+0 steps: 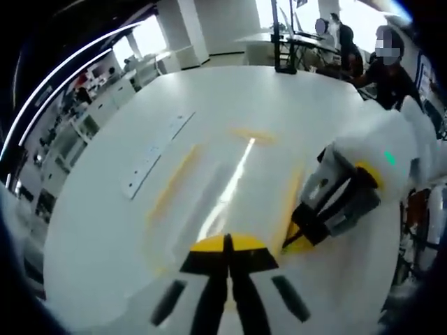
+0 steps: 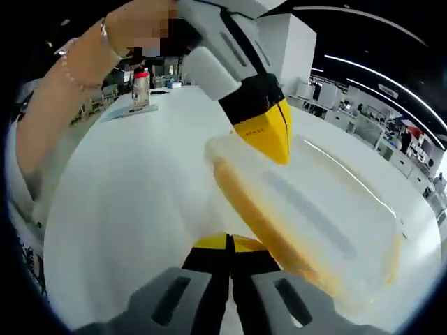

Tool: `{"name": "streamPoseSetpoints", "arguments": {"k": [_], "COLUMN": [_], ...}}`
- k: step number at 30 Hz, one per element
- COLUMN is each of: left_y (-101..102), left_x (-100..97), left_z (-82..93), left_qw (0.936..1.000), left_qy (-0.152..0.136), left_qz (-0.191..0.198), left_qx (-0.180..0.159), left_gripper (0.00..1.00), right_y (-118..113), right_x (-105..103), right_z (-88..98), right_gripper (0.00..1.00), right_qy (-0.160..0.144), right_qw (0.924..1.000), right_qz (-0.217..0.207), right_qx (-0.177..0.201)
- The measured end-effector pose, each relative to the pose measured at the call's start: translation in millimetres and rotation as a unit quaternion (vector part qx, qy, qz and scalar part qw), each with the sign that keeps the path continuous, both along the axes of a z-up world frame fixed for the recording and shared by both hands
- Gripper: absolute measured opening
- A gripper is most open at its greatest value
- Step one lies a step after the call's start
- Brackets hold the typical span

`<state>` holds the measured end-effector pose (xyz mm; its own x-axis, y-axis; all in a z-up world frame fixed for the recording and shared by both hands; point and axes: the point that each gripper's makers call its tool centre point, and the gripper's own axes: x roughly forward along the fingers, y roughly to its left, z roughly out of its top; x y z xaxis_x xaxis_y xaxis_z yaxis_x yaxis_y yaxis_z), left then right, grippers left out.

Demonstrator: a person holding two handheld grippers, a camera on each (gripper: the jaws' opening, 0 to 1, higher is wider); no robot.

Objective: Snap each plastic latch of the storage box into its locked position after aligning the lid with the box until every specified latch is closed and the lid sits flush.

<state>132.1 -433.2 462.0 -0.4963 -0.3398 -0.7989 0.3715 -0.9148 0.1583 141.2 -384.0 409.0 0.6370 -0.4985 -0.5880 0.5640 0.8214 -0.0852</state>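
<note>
One clear box with a yellow seal under its lid lies on the white bench, just ahead of the right gripper and slightly to its right. The left gripper presses its yellow tip on the box's far corner. Both grippers have their jaws drawn together, gripping nothing. One bottle stands well beyond. No writing is legible, and I cannot tell what the box holds.
</note>
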Motion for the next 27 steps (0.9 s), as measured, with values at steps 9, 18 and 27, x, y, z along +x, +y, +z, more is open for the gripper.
{"name": "streamPoseSetpoints", "arguments": {"k": [9,18,27], "left_y": [-4.9,2.1,11.7], "left_x": [1.1,-7.1,24.9], "left_z": [2.2,27.4,114.5], "left_qw": [0.9997,0.9996,0.9811], "left_qy": [-0.004,0.027,0.130], "left_qz": [0.014,-0.002,0.028], "left_qx": [0.020,0.003,-0.140], "left_gripper": [0.00,0.09,0.25], "right_y": [40.7,27.2,25.6], "right_x": [13.4,-16.1,-90.2], "right_z": [25.3,91.6,168.0], "right_gripper": [0.00,0.05,0.15], "right_qy": [-0.067,-0.114,-0.186], "right_qw": [0.9932,0.9907,0.9716], "right_qz": [0.087,0.064,-0.006], "right_qx": [0.039,-0.039,-0.147]}}
